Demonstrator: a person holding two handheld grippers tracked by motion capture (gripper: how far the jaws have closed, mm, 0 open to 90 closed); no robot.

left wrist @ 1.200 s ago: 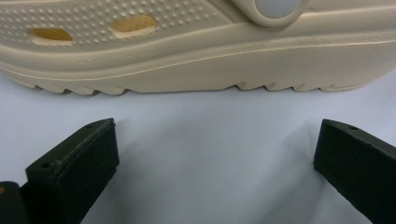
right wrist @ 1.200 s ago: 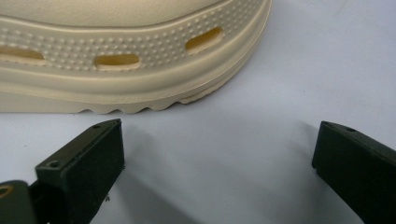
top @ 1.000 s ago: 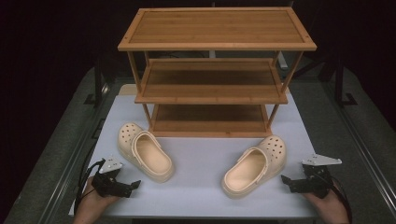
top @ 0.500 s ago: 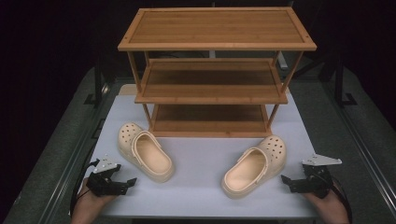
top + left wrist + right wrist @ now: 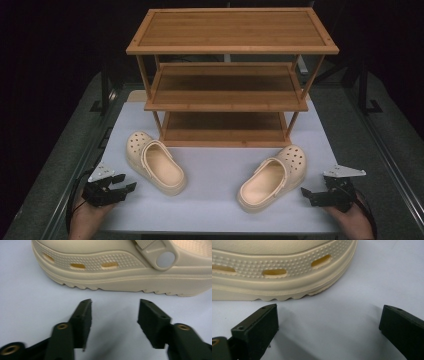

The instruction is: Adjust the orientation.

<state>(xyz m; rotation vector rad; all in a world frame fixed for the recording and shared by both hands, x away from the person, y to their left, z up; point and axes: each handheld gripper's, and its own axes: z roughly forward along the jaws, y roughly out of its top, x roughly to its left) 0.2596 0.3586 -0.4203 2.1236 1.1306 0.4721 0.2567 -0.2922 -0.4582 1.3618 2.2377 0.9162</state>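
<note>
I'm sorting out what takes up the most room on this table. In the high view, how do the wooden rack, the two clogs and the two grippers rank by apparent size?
1. Wooden rack, by far the largest.
2. Left clog and right clog: they look alike, so no ranking between them.
3. Left gripper and right gripper: smallest, also about alike.

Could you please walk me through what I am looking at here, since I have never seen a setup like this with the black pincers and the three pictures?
A person sits at a table with a hand-held two-jaw tool in each hand: the left gripper and the right gripper. The high view looks down from above. The other two pictures come from small cameras riding on each gripper, looking along its black jaws. On the white mat stand a three-tier wooden shoe rack and two beige clogs: the left clog and the right clog. Nothing is held. The left gripper's jaws have just been closing, with nothing between them, short of the clog's side. The right gripper's jaws stand wide open, likewise empty.
</note>
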